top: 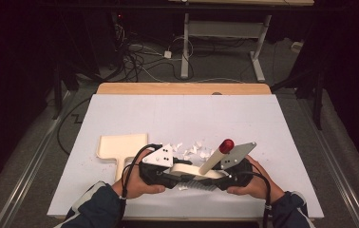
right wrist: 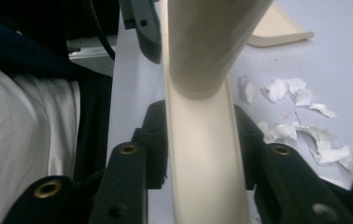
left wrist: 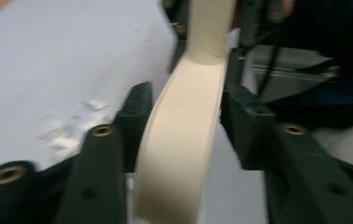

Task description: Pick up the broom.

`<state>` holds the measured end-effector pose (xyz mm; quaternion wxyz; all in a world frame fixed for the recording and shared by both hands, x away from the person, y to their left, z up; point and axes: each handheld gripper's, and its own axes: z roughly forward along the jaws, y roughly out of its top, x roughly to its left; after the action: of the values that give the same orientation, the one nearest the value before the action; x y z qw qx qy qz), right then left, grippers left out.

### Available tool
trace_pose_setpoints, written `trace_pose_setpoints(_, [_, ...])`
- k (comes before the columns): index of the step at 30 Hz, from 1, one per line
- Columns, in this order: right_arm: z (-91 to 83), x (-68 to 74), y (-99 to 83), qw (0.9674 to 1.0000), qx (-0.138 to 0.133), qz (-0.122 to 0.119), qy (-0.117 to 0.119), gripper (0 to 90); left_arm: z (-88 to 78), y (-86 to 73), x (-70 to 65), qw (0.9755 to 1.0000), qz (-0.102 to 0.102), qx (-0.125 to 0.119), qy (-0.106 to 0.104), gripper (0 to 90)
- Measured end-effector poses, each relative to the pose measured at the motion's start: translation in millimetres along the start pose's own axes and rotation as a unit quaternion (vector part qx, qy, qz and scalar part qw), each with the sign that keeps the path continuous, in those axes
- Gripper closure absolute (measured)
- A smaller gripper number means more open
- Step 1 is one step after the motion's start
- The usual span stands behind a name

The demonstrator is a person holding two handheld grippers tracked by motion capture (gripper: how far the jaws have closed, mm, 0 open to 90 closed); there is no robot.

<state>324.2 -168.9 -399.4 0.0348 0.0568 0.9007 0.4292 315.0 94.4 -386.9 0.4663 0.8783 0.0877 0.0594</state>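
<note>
Nearest the person's edge of the white table [top: 282, 142], both hands meet over a cream brush [top: 192, 170] with dark bristles beneath and a handle rising to a red tip [top: 226, 145]. The left gripper [top: 168, 176] has the brush head between its jaws; a gap shows on each side, so it is released. The right gripper [top: 220, 179] clamps the opposite end, its pads [right wrist: 247, 140] pressed against the cream body. Just beyond the brush lie torn white paper scraps [top: 194, 148]. Farther left, apart from the hands, a cream dustpan [top: 120, 147] rests flat on the table.
</note>
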Motion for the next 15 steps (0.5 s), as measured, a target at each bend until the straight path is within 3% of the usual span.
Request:
trace_pose_setpoints(1, [-0.9,-0.2,-0.1,1.0000,0.003,0.003,-0.007,66.6,-3.9,-0.9,0.6,0.9999,0.001,-0.004,0.014,48.7])
trace_pose_setpoints(3, [-3.9,-2.4,-1.8,0.9997,0.001,0.014,-0.018,66.8,-13.8,-3.3,0.7,0.9975,0.007,-0.011,0.069,43.0])
trace_pose_setpoints(4, [-3.9,-2.4,-1.8,0.9997,0.001,0.014,-0.018,66.8,-13.8,-3.3,0.7,0.9975,0.007,-0.011,0.069,38.5])
trace_pose_setpoints(5, [-7.6,-6.1,-4.2,0.9989,0.000,0.020,-0.042,66.8,-20.0,-6.0,1.4,0.9957,-0.003,-0.020,0.091,32.8])
trace_pose_setpoints(6, [-7.6,-6.1,-4.2,0.9989,0.000,0.020,-0.042,66.8,-26.5,-9.0,1.9,0.9926,-0.009,-0.028,0.117,32.8])
trace_pose_setpoints(7, [-13.1,-9.6,-5.9,0.9974,-0.003,0.033,-0.063,66.8,-33.1,-13.1,2.0,0.9882,-0.010,-0.032,0.150,28.7])
trace_pose_setpoints(8, [-16.3,-11.8,-6.5,0.9963,-0.006,0.038,-0.077,66.8,-45.6,-24.1,2.4,0.9787,-0.015,-0.036,0.202,25.8])
trace_pose_setpoints(9, [-20.1,-14.3,-7.0,0.9945,-0.010,0.044,-0.095,66.8,-45.6,-24.1,2.4,0.9787,-0.015,-0.036,0.202,24.6])
trace_pose_setpoints(11, [-28.7,-19.5,-8.8,0.9896,-0.020,0.064,-0.127,66.7,-57.1,-37.8,2.4,0.9710,-0.023,-0.031,0.236,22.5])
trace_pose_setpoints(12, [-28.7,-19.5,-8.8,0.9896,-0.020,0.064,-0.127,66.7,-61.9,-45.2,2.1,0.9679,-0.026,-0.028,0.248,22.5])
trace_pose_setpoints(13, [-33.2,-22.4,-10.2,0.9870,-0.023,0.067,-0.144,66.7,-66.1,-52.6,1.4,0.9636,-0.030,-0.023,0.265,22.2])
trace_pose_setpoints(14, [-36.8,-24.5,-11.3,0.9838,-0.023,0.071,-0.163,66.7,-70.3,-60.0,1.1,0.9604,-0.038,-0.020,0.275,21.9])
trace_pose_setpoints(15, [-40.0,-26.1,-12.5,0.9805,-0.021,0.075,-0.180,66.7,-74.9,-67.4,1.3,0.9589,-0.044,-0.017,0.280,21.3])
